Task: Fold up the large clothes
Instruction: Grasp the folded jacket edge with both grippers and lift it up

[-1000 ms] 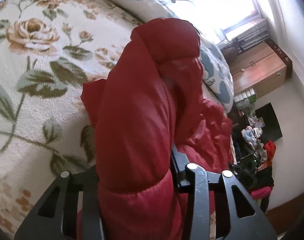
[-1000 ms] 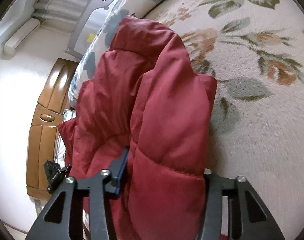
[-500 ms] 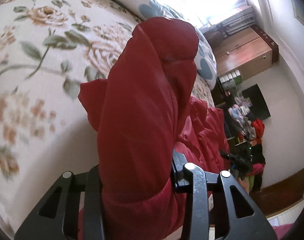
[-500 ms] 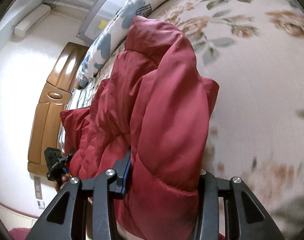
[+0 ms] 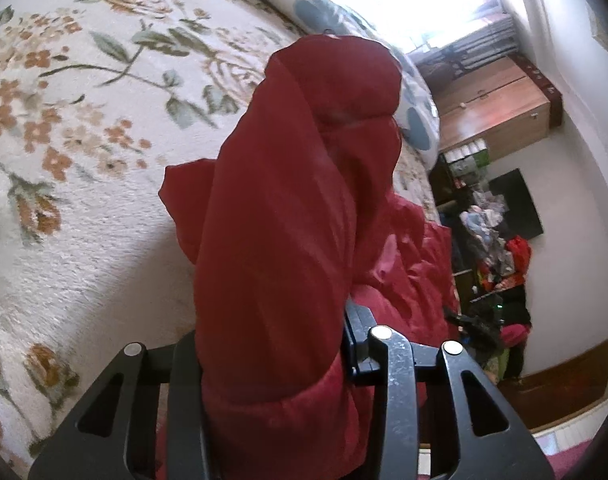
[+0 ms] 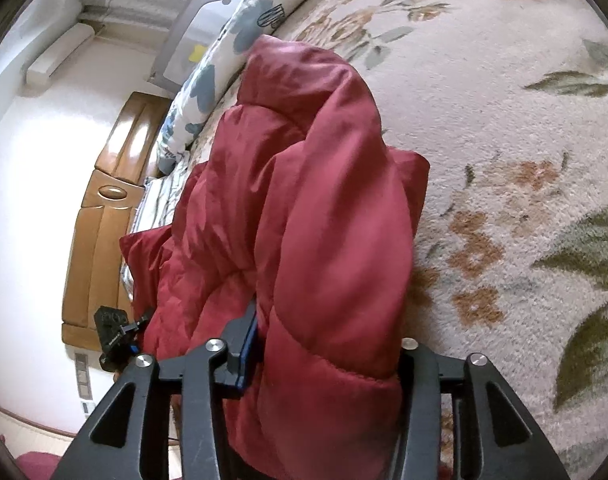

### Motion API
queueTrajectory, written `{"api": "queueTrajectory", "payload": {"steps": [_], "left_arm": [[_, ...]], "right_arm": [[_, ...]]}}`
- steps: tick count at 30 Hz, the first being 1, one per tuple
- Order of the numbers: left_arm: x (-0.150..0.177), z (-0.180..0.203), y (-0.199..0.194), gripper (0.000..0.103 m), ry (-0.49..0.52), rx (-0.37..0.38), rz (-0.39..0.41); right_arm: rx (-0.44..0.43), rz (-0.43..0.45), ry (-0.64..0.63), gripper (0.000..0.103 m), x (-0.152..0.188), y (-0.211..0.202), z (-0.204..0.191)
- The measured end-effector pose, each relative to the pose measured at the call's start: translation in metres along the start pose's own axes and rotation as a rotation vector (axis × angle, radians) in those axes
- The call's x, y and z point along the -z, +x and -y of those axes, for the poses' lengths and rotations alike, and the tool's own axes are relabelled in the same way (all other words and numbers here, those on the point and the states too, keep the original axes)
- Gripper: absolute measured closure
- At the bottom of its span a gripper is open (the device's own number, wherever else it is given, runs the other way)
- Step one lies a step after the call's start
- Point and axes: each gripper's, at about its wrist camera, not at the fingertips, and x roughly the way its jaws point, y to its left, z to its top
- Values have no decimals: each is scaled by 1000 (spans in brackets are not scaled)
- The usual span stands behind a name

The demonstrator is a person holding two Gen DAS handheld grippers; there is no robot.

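Observation:
A large red padded jacket (image 5: 288,216) fills the middle of both views, bunched in thick folds above a floral blanket (image 5: 76,168). My left gripper (image 5: 272,344) is shut on a thick fold of the jacket, which hides its fingertips. My right gripper (image 6: 323,344) is shut on another fold of the same jacket (image 6: 323,208). The rest of the jacket hangs between the two grippers. The right gripper shows small in the left wrist view (image 5: 475,324), and the left gripper shows small in the right wrist view (image 6: 116,332).
The cream floral blanket (image 6: 503,152) covers the bed. A blue-patterned pillow (image 6: 224,64) lies along its far edge. A wooden headboard (image 6: 100,216) stands beyond the bed, and a wooden cabinet (image 5: 499,108) and cluttered shelves (image 5: 495,248) stand by the far wall.
Both grippers have moved across the bed with the jacket held in them, so the blanket's pattern has shifted beneath. Both grips are unchanged.

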Motion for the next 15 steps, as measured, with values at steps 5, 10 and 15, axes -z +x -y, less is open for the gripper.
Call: {"api": "queueTrajectory", "payload": {"steps": [5, 10, 15], "left_arm": [[3, -7, 7, 59, -16, -42, 16], [6, -7, 7, 49, -4, -86, 28], [6, -2, 5, 43, 25, -130, 36]], "right_arm": [[37, 10, -10, 40, 2, 6, 5], [48, 10, -15, 36, 4, 5, 7], [66, 20, -15, 27, 6, 2, 11]]}}
